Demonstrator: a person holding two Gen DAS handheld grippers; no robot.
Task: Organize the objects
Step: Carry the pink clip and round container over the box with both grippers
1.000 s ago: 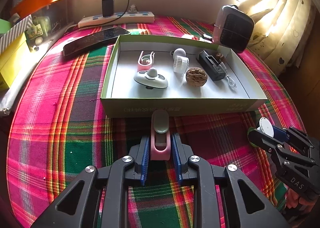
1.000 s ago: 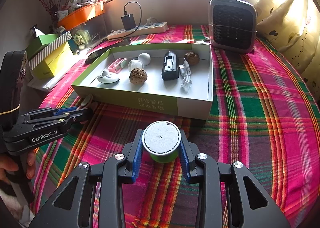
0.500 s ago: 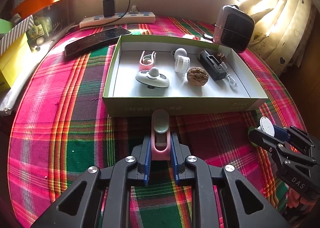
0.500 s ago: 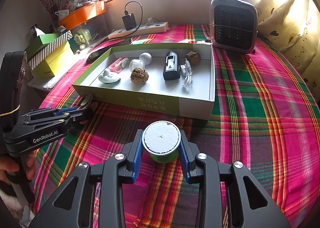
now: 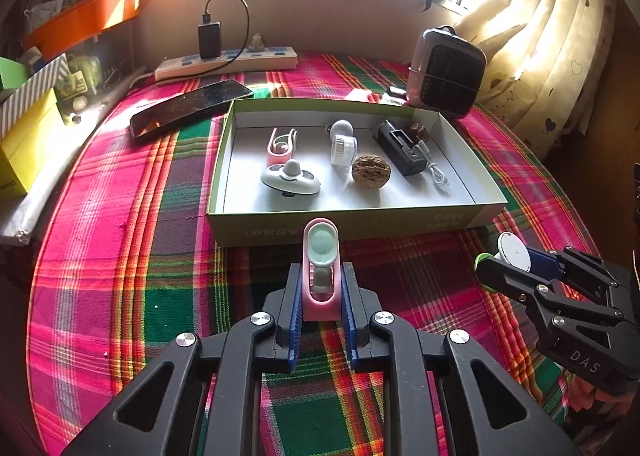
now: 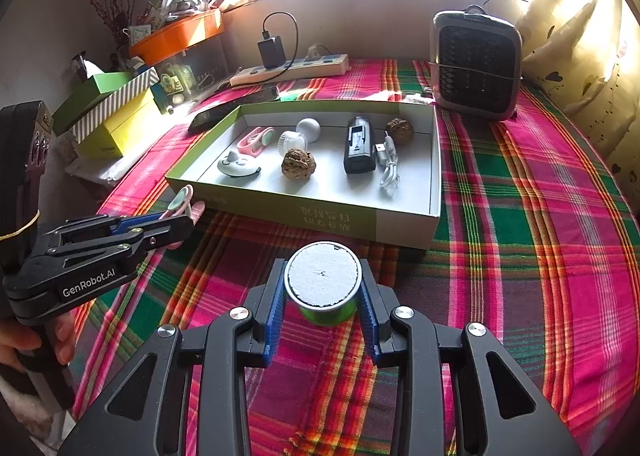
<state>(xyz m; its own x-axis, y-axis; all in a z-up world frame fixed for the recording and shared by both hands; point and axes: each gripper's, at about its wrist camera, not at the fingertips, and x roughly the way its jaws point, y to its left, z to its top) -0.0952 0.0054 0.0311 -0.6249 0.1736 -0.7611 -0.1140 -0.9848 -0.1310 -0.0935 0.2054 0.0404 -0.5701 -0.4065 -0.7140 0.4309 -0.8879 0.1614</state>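
My left gripper (image 5: 320,296) is shut on a pink clip with a pale green pad (image 5: 321,268), held above the plaid cloth just in front of the green-walled box (image 5: 360,221). My right gripper (image 6: 322,310) is shut on a green spool with a white top (image 6: 323,282), also in front of the box (image 6: 340,217). The box holds a second pink clip (image 5: 281,143), a grey-white gadget (image 5: 290,179), a white cap and ball (image 5: 343,141), a walnut (image 5: 371,170), a black device (image 5: 400,147) and a white cable (image 5: 436,173). Each gripper shows in the other's view, the right (image 5: 504,256) and the left (image 6: 176,215).
A black phone (image 5: 190,107) lies left behind the box. A power strip with a charger (image 5: 226,61) runs along the back wall. A small heater (image 6: 476,63) stands back right. Yellow and striped boxes (image 6: 116,115) sit at the left edge. Curtains hang on the right.
Both grippers have risen and tilted a little, so the box sits lower and farther in view. Both still hold their objects.
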